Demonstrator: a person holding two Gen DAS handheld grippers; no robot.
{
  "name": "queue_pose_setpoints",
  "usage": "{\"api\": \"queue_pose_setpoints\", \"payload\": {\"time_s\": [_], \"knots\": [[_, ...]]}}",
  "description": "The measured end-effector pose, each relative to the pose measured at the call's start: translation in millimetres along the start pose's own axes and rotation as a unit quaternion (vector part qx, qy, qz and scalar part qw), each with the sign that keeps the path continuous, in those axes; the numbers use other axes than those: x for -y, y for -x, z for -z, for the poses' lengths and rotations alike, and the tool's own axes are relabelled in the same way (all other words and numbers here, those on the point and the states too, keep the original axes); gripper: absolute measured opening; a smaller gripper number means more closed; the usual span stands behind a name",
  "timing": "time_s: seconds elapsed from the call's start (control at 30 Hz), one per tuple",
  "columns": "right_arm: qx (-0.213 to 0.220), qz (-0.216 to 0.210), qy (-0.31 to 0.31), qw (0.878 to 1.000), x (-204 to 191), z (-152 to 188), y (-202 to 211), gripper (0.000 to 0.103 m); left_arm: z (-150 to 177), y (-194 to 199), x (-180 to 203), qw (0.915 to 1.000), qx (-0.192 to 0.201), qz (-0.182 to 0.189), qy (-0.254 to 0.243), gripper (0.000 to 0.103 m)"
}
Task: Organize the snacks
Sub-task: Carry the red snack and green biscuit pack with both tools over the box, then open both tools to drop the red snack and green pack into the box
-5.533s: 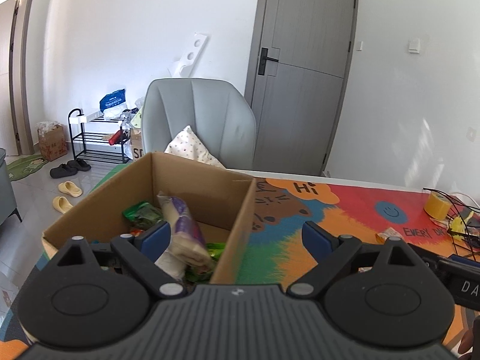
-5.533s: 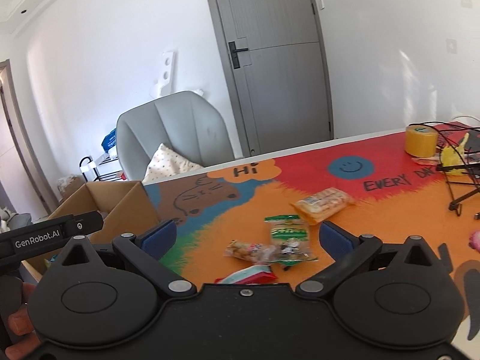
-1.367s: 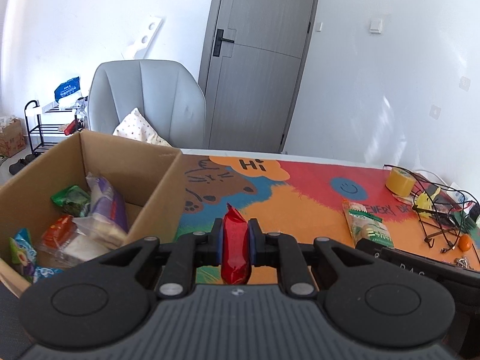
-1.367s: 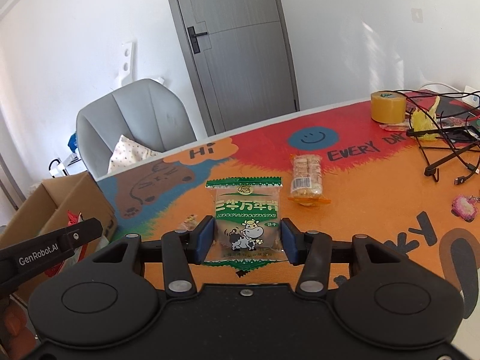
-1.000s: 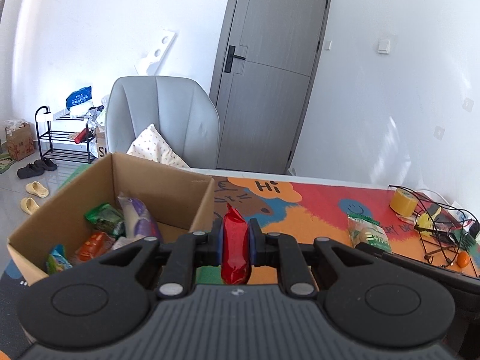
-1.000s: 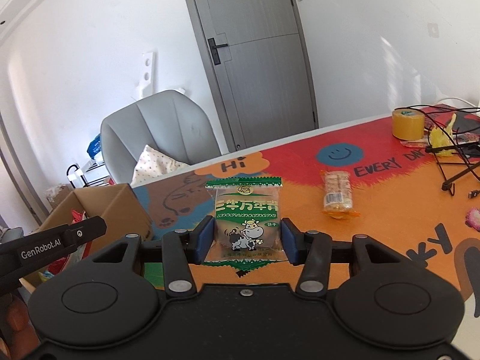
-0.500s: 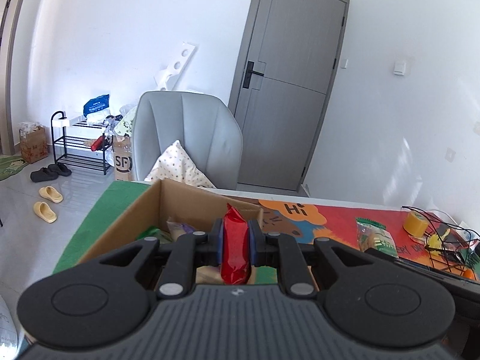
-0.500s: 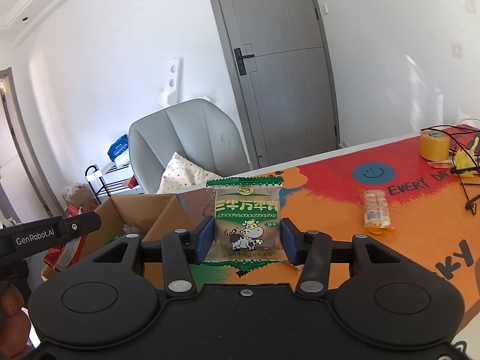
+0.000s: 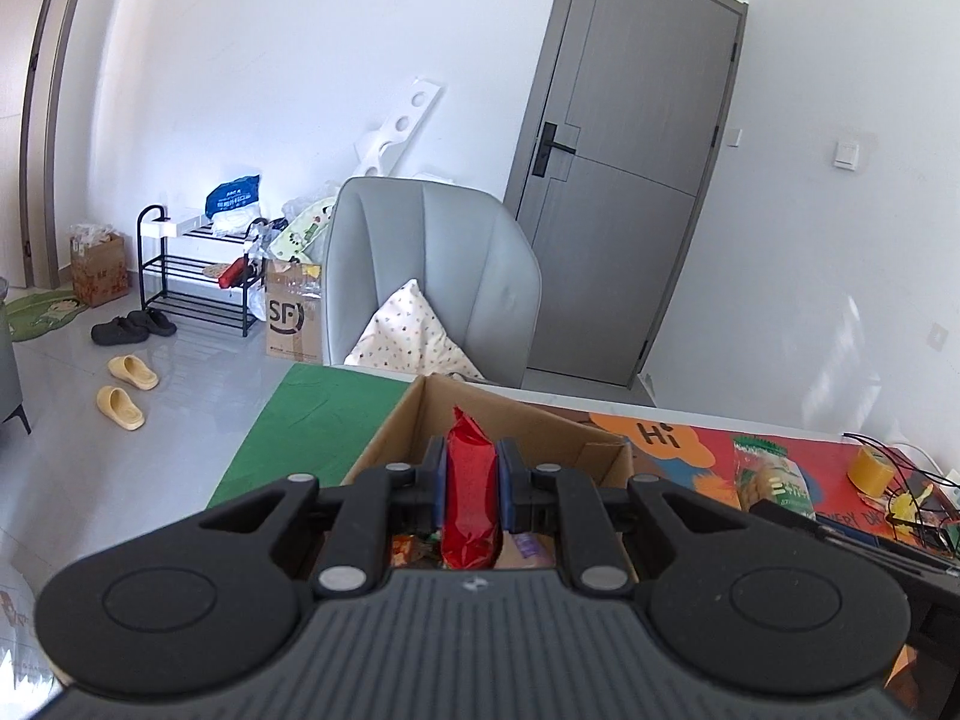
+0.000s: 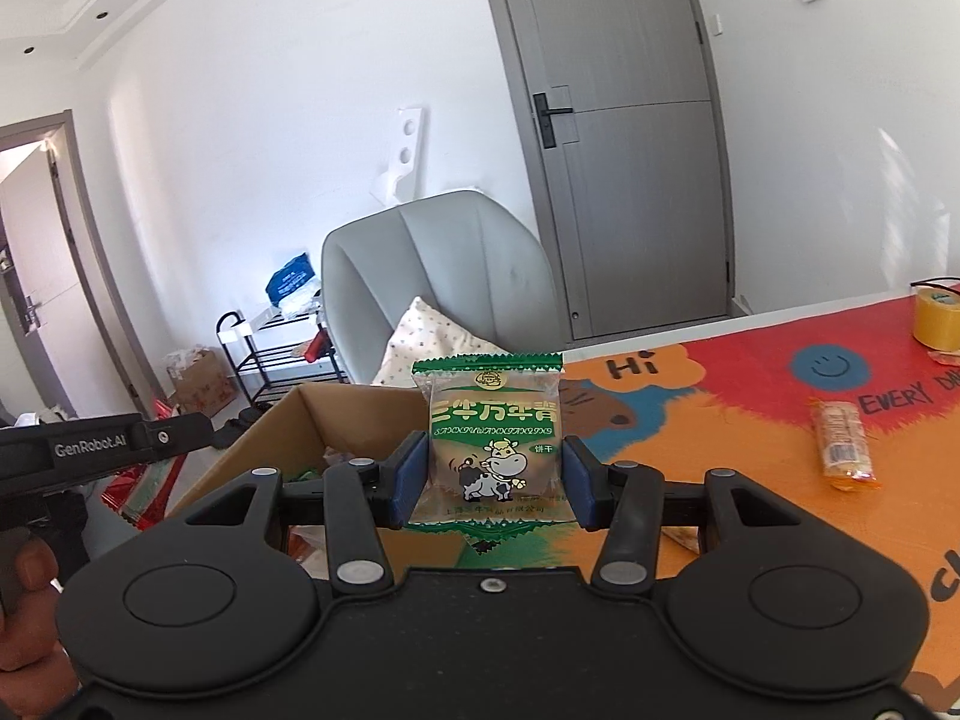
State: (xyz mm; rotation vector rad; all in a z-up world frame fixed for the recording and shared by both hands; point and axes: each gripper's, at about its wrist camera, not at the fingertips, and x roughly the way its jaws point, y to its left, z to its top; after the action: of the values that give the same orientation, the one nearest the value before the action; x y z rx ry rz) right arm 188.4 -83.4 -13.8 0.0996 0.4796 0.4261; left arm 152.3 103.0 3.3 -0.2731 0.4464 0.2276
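Left wrist view: the red snack packet (image 9: 471,498) stands upright, pinched tight between the pads of the left gripper (image 9: 471,483), directly above the open cardboard box (image 9: 396,420), whose far wall rises just behind it and whose floor shows other wrappers below. To the right of the box, the green biscuit packet (image 10: 495,441) with a cartoon cow sits face-on in the right gripper (image 10: 495,480), its two blue pads pressing the packet's side edges, jaws only part-way apart; it hangs over the box's right rim. Farther right of the box, an orange cracker pack (image 10: 843,441) lies on the colourful table mat (image 10: 720,420), and a yellow tape roll (image 10: 937,318) sits well beyond that. Behind the box stands a grey chair (image 9: 432,276) holding a spotted cushion (image 9: 414,339).
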Motion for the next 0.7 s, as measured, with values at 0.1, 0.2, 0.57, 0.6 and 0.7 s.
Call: {"api": "queue_pose_setpoints", "payload": {"time_s": [0.1,0.2,0.57,0.6,0.7], "knots": [[-0.003,-0.009,0.004,1.000,-8,-2,-5,0.048,2,-4,-6,0.9999,-0.010,0.000,0.009,0.018],[-0.008,-0.015,0.010,1.000,-16,-4,-13,0.048,2,-6,-14,0.9997,-0.013,0.001,0.022,0.021],[-0.025,-0.032,0.027,0.999,-39,-14,-46,0.048,-5,0,-52,0.9976,0.006,-0.035,0.060,0.031],[-0.026,-0.033,0.030,0.999,-42,-15,-48,0.048,-5,0,-54,0.9975,0.005,-0.037,0.061,0.034],[-0.031,-0.040,0.033,0.998,-49,-16,-56,0.048,-5,-2,-59,0.9973,0.003,-0.039,0.063,0.042]]}}
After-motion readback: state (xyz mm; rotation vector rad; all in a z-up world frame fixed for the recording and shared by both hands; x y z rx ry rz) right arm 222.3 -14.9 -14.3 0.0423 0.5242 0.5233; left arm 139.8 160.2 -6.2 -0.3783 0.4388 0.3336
